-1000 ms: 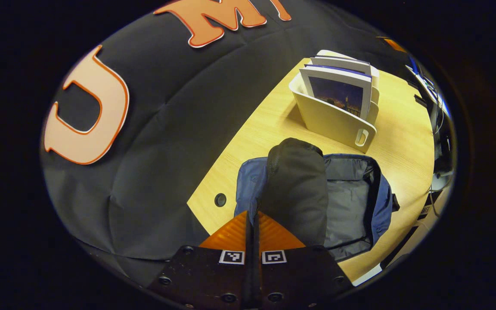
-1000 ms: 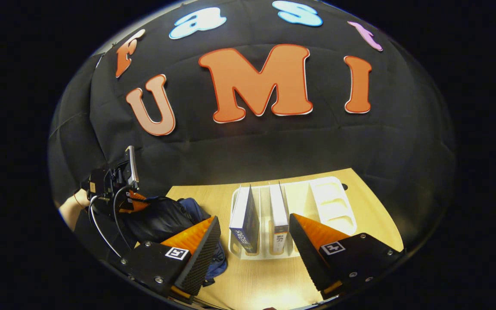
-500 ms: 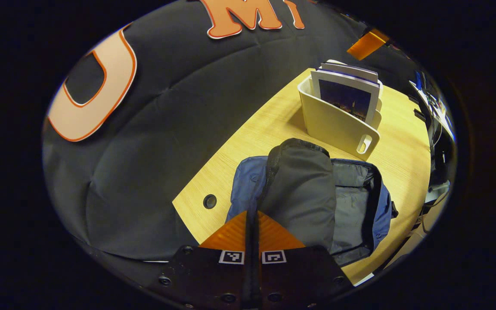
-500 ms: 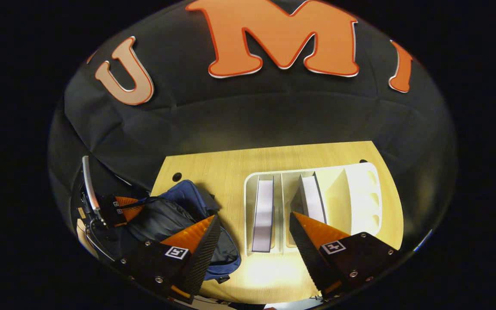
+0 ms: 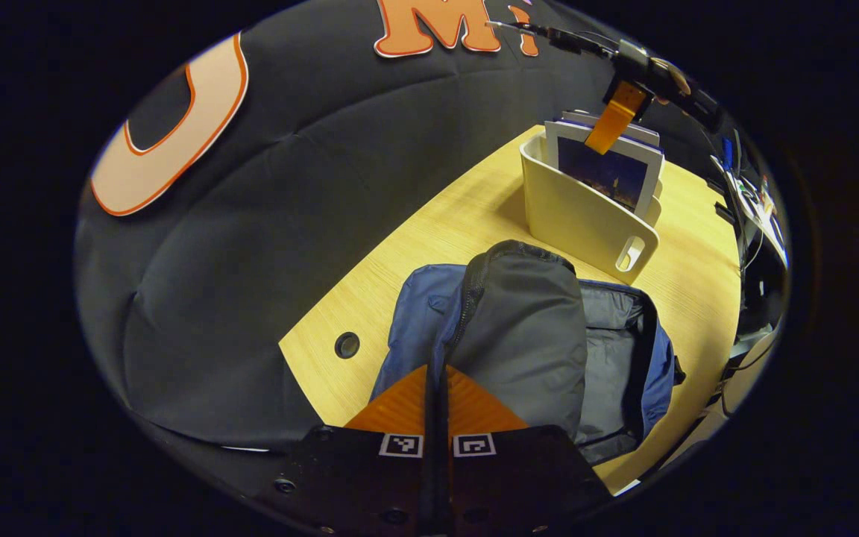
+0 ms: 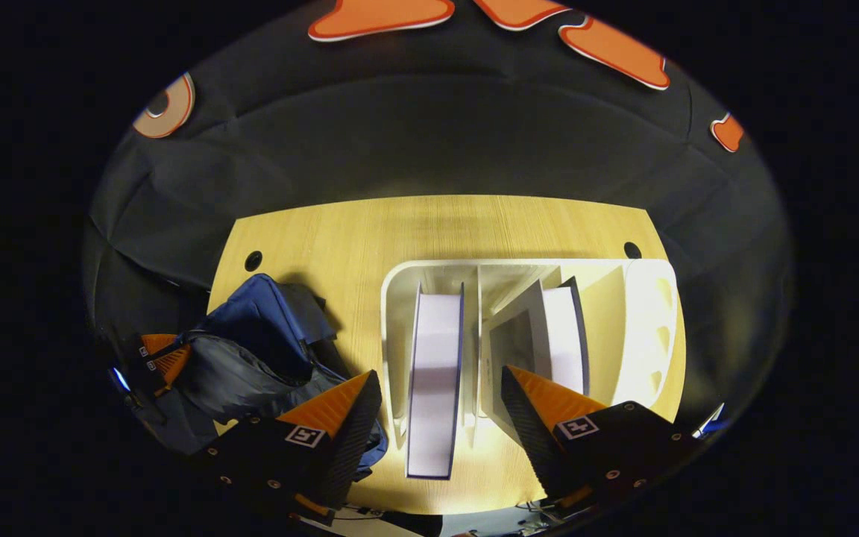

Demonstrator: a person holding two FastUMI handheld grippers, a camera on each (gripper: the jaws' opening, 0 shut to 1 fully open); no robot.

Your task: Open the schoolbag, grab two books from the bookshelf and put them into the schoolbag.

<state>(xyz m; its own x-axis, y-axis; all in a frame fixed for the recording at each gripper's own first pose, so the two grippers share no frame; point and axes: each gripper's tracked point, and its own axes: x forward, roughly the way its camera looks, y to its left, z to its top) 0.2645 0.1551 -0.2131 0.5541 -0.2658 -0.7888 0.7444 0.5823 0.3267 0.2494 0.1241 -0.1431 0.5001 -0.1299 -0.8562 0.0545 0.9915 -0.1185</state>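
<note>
**Bag flap pinched up, other gripper poised over the first book**

The wooden table (image 6: 429, 224) is pale and fine-grained, with a small round hole near each far corner; its near edge at 6 o'clock is cut off in the right gripper view. On it, at about 8 o'clock in that view, lies the schoolbag (image 5: 623, 350), blue cloth outside and a grey, creased lining inside. Its main pocket gapes open, though how deep it goes is lost in shadow. The dark flap (image 5: 526, 328) stands up, rounded at the top, with a zipper running along its edge.

The bookshelf (image 6: 646, 328) is a cream, smooth plastic rack with upright dividers and oval cut-outs in its end wall, just beside the bag. One book (image 6: 435, 380) stands in the first slot, white page edge up; a second book (image 6: 565, 339) leans in the next slot, its lower part hidden behind a finger.

The left gripper (image 5: 437, 388), at 6 o'clock in its own view, has its jaws pressed together on the flap's zipper edge. The right gripper (image 6: 441, 418) has its jaws spread wide, one on either side of the first book, not touching it; its fingers' inner faces are ribbed.
</note>
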